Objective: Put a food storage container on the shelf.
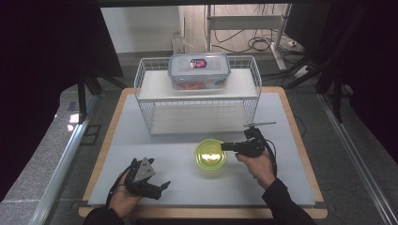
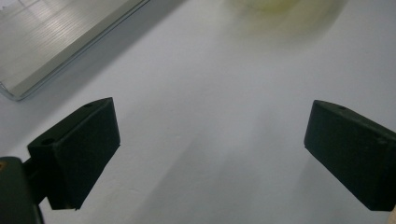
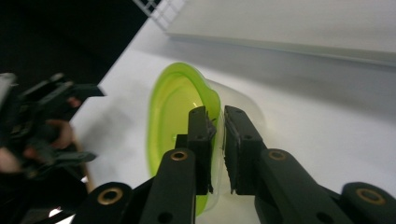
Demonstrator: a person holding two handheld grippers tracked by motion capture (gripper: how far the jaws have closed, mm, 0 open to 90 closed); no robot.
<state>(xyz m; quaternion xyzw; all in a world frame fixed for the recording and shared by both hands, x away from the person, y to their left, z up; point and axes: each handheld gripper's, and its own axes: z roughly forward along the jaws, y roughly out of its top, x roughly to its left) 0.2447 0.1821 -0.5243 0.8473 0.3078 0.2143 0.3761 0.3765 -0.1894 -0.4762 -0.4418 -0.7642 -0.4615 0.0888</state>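
No readable text from my station. Only candidate: red-and-dark label (image 1: pixel 198 63) on lid of clear storage container (image 1: pixel 199 71), atop wire rack (image 1: pixel 145 82) in high view; I see colour patches there, lettering too small to make out. No words, numbers or signs on anything else I can see.

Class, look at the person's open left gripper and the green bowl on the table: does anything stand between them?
Nothing visible does. The left gripper hangs open near the table's front edge, and only bare tabletop lies between it and the green bowl. The right gripper is shut on the bowl's far rim.
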